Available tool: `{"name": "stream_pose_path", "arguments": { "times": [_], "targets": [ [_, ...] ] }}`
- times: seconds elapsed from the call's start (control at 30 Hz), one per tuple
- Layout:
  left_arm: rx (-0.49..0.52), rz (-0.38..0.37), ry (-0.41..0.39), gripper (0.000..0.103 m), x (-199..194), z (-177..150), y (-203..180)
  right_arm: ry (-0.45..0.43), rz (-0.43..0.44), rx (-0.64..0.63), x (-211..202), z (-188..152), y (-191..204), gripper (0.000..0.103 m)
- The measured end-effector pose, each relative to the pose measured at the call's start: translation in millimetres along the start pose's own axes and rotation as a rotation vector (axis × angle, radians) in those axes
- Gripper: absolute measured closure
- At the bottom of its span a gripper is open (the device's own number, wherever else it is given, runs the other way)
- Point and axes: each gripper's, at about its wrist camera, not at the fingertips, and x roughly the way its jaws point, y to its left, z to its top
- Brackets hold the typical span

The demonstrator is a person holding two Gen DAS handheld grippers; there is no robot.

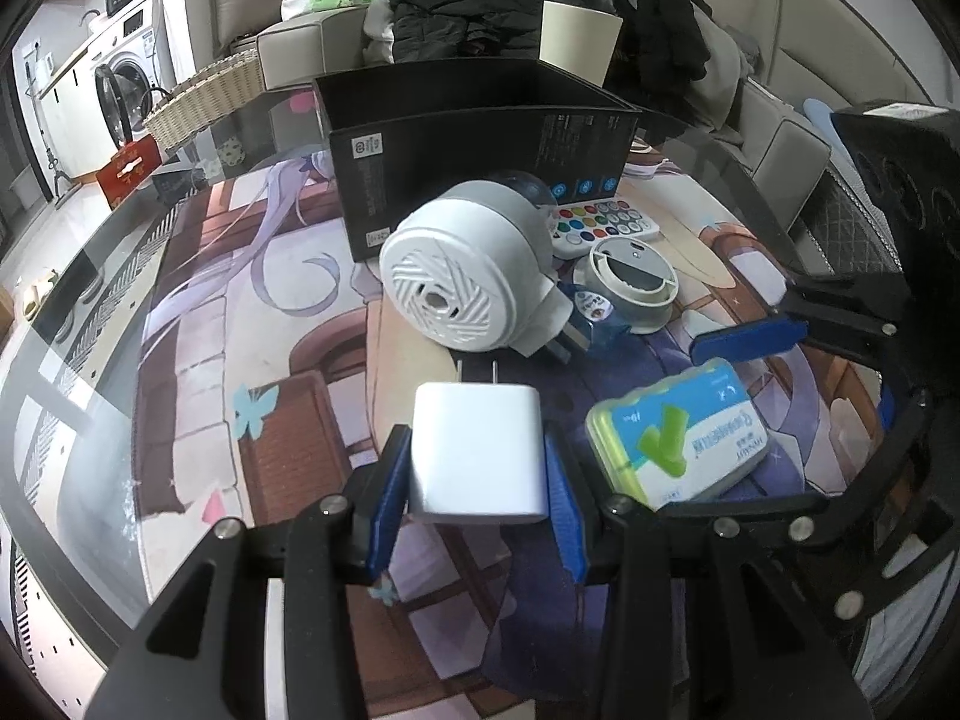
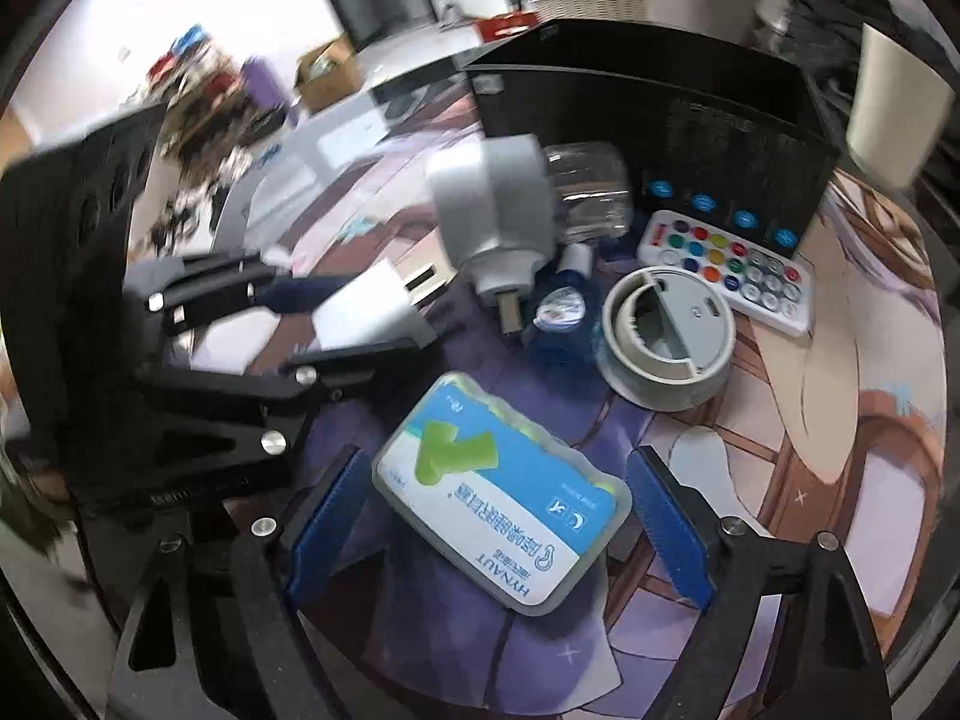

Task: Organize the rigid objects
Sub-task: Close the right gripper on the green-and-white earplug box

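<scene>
My left gripper (image 1: 477,498) is shut on a white charger plug (image 1: 477,450), its blue pads pressing both sides and the prongs pointing away; the right wrist view also shows this left gripper (image 2: 384,309) with the charger (image 2: 366,306). My right gripper (image 2: 498,516) stands open astride a blue-and-white earplug box (image 2: 498,492) that lies flat on the printed mat, with a gap on each side. From the left wrist view the box (image 1: 678,438) lies right of the charger, under the right gripper (image 1: 792,384).
An open black box (image 1: 480,138) stands at the back. In front of it lie a white round plug-in device (image 1: 456,282), a grey round unit (image 1: 630,285), a remote with coloured buttons (image 1: 600,222) and a small blue bottle (image 1: 594,318). A wicker basket (image 1: 204,96) sits far left.
</scene>
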Motion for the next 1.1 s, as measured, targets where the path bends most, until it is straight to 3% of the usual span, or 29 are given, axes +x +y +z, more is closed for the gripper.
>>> {"name": "stream_pose_path", "arguments": {
  "times": [0.2,0.37,0.43,0.5,0.73,0.8,1.1],
  "targets": [
    [-0.025,-0.011,-0.002,0.061,-7.0,-11.3,3.1,0.007,-0.05,-0.14,1.9,-9.4,16.1,0.015],
    [-0.034,-0.007,-0.006,0.061,-9.3,-15.6,3.4,0.021,0.007,-0.17,-0.8,-16.1,34.9,0.016],
    [-0.036,-0.003,-0.007,0.061,-9.5,-16.3,3.9,0.019,0.033,-0.161,-4.9,-20.5,38.1,0.02],
    [-0.033,-0.001,-0.006,0.061,-9.5,-16.4,3.8,0.0,0.022,-0.17,-3.4,-18.1,37.2,0.034],
    [-0.044,0.006,-0.006,0.061,-8.1,-13.7,6.9,-0.037,-0.053,-0.222,3.8,-13.0,47.6,0.042],
    [-0.051,0.006,-0.003,0.061,-7.3,-12.0,8.0,-0.044,-0.071,-0.184,6.6,-6.9,44.2,0.046],
    [-0.055,0.026,-0.004,0.061,-2.0,-5.2,6.5,-0.087,-0.179,-0.013,-2.0,-3.5,5.9,0.046]
  ]
}}
